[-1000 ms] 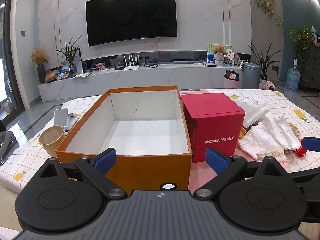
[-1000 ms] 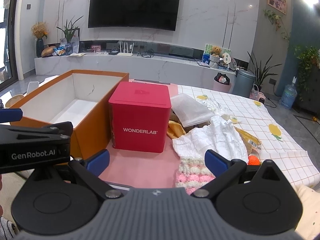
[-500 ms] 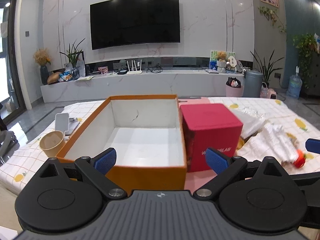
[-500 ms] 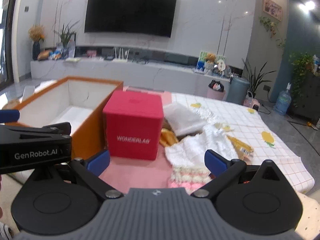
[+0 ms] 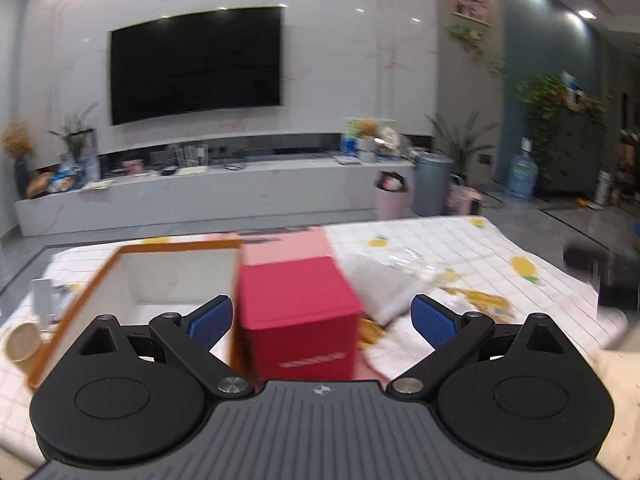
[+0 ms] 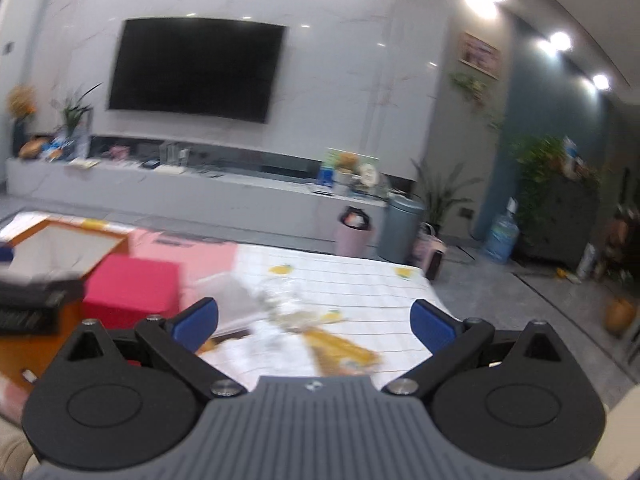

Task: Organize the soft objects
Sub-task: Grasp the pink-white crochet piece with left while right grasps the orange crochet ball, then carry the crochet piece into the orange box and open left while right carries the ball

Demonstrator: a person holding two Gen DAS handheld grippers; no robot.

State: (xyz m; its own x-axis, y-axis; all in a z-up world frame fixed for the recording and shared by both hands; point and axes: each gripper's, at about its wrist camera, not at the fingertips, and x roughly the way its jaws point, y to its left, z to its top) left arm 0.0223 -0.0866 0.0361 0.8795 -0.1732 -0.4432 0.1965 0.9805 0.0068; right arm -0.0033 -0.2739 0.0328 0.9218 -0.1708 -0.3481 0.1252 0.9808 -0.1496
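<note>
1. Both views are blurred, so fine detail of the soft things cannot be made out.
2. The left gripper (image 5: pixel 322 316) is held with its fingers spread wide and nothing between them; the red box (image 5: pixel 298 320) is seen in the gap beyond the fingertips, not gripped.
3. The orange box (image 5: pixel 80 300), open and white inside, lies beyond the left finger of that gripper, touching or just beside the red box; which cannot be told.
4. The right gripper (image 6: pixel 314 318) is likewise wide open and empty.
5. Beyond its fingertips, between the two fingers, a pile of white cloth (image 6: pixel 260 344) and a yellow packet (image 6: pixel 340 350) is spread on the checked tablecloth (image 6: pixel 360 284).
6. In the left view the same white cloth (image 5: pixel 396 346) shows just past the right finger, beside a clear bag (image 5: pixel 376 284).
7. The step in hand is judged to be the approach to a first soft item; nothing appears to have been put in the orange box yet.
8. To do it well, the right gripper should be lowered until the cloth sits between the pads, and a thick fold should be pinched, not a loose edge, since thin fabric is likely to slip or trail.
9. The packet and the bag should be kept out of the pinch.
10. Both grippers are held level above the near edge of the table, pointing forward across the room; the right one is aimed further to the right, towards the pile.
</note>
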